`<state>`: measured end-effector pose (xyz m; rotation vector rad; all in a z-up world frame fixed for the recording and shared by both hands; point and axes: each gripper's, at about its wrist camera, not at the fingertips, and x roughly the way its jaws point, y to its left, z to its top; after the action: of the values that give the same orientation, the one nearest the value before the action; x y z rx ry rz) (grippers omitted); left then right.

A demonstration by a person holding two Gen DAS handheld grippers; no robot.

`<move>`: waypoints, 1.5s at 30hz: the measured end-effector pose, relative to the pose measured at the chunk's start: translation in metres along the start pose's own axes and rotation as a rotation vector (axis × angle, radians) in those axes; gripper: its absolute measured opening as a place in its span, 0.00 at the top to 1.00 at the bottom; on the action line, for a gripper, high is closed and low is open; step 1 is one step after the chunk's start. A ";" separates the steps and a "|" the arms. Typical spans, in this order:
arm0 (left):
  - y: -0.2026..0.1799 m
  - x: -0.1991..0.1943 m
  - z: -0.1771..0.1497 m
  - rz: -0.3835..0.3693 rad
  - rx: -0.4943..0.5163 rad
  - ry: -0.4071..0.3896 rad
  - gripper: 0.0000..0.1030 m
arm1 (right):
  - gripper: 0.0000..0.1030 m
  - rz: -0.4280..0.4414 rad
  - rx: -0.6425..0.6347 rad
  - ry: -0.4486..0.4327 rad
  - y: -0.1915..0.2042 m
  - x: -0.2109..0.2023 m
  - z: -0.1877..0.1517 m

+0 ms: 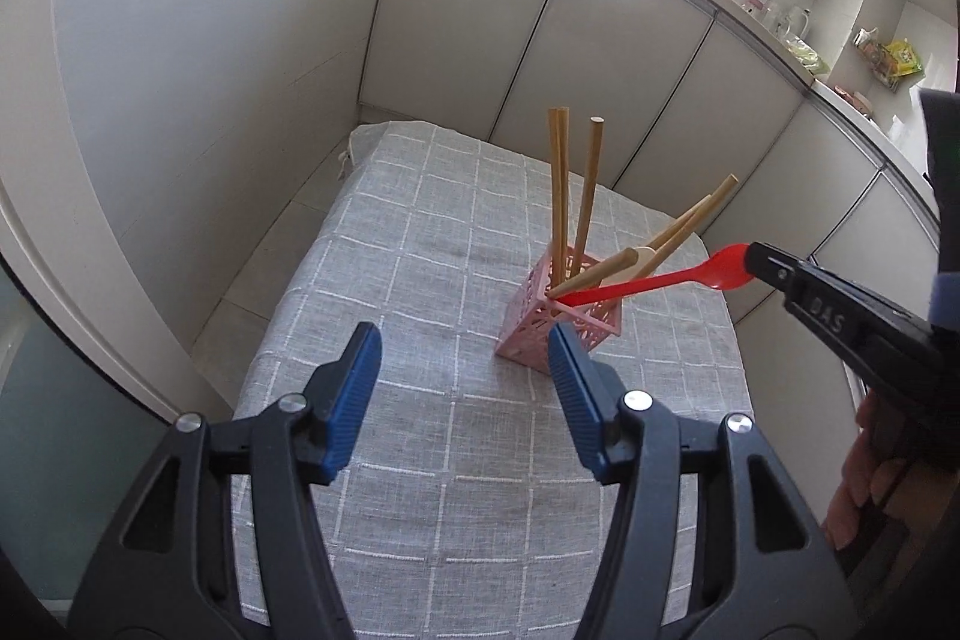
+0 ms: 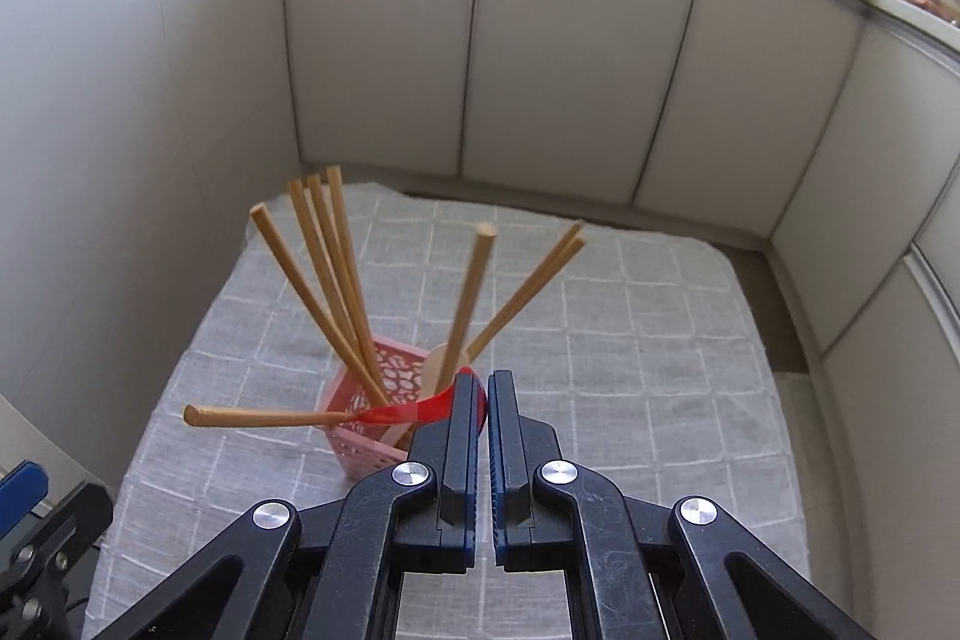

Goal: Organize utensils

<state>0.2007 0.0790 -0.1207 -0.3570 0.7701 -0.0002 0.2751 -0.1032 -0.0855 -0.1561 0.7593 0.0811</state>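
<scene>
My right gripper (image 2: 486,403) is pinching the red plastic spoon (image 1: 654,280) by its bowl, handle tip in the pink holder (image 1: 555,325) just ahead; left gripper (image 1: 465,376) hangs half-wide, empty.

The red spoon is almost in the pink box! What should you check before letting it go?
1. Right tongs shut on the red spoon: ok, pinching its bowl end.
2. Handle tip over the pink box: ok, it sits at the rim.
3. Spoon upright enough to drop in: not ok, it lies nearly flat across the top.
4. Room inside the box: cannot tell, chopsticks and a wooden spoon crowd it.
5. Left tongs out of the way: ok, open, empty, just in front of the box.
6. Box standing firm on the cloth: ok.
</scene>
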 end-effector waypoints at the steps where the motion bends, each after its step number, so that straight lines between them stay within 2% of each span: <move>1: 0.004 0.001 0.000 -0.003 -0.002 0.004 0.43 | 0.97 0.002 0.001 0.013 0.003 0.006 0.001; 3: 0.006 0.001 0.000 -0.007 0.001 0.010 0.43 | 0.97 0.036 0.014 0.032 0.006 0.016 0.003; 6: 0.005 -0.001 -0.001 -0.007 0.010 0.015 0.39 | 0.92 0.149 0.065 0.044 0.000 0.020 0.002; 9: 0.002 -0.001 -0.003 0.001 0.024 0.022 0.29 | 0.57 0.214 0.132 0.009 -0.013 0.004 -0.002; 10: 0.000 -0.002 -0.004 0.007 0.031 0.020 0.27 | 0.55 0.223 0.144 -0.007 -0.019 -0.004 -0.004; 12: -0.003 -0.003 -0.007 0.017 0.040 0.017 0.21 | 0.53 0.230 0.161 -0.028 -0.029 -0.019 -0.010; 14: -0.009 -0.005 -0.009 0.029 0.056 0.026 0.18 | 0.45 0.232 0.184 -0.049 -0.040 -0.035 -0.019; 16: -0.016 -0.011 -0.011 0.046 0.072 0.029 0.15 | 0.29 0.225 0.208 -0.068 -0.053 -0.054 -0.033; 18: -0.025 -0.021 -0.013 0.070 0.096 0.033 0.03 | 0.20 0.215 0.218 -0.079 -0.066 -0.072 -0.046; 19: -0.031 -0.028 -0.014 0.096 0.111 0.032 0.01 | 0.15 0.209 0.218 -0.084 -0.072 -0.084 -0.054; 21: -0.048 -0.049 -0.021 0.160 0.172 -0.004 0.01 | 0.07 0.193 0.216 -0.088 -0.082 -0.106 -0.067; 23: -0.071 -0.077 -0.030 0.185 0.272 -0.047 0.01 | 0.00 0.164 0.217 -0.088 -0.087 -0.133 -0.076; 27: -0.100 -0.125 -0.044 0.149 0.341 -0.056 0.01 | 0.00 0.086 0.187 -0.119 -0.097 -0.187 -0.092; 33: -0.106 -0.170 -0.062 0.111 0.323 -0.116 0.01 | 0.00 -0.004 0.186 -0.177 -0.112 -0.248 -0.120; 39: -0.104 -0.187 -0.071 0.133 0.305 -0.185 0.01 | 0.00 -0.078 0.197 -0.192 -0.116 -0.258 -0.131; 45: -0.108 -0.183 -0.072 0.154 0.307 -0.197 0.01 | 0.00 -0.075 0.206 -0.198 -0.113 -0.259 -0.133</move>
<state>0.0339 -0.0212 -0.0095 -0.0048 0.5894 0.0598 0.0125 -0.2417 0.0112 0.0201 0.5592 -0.0522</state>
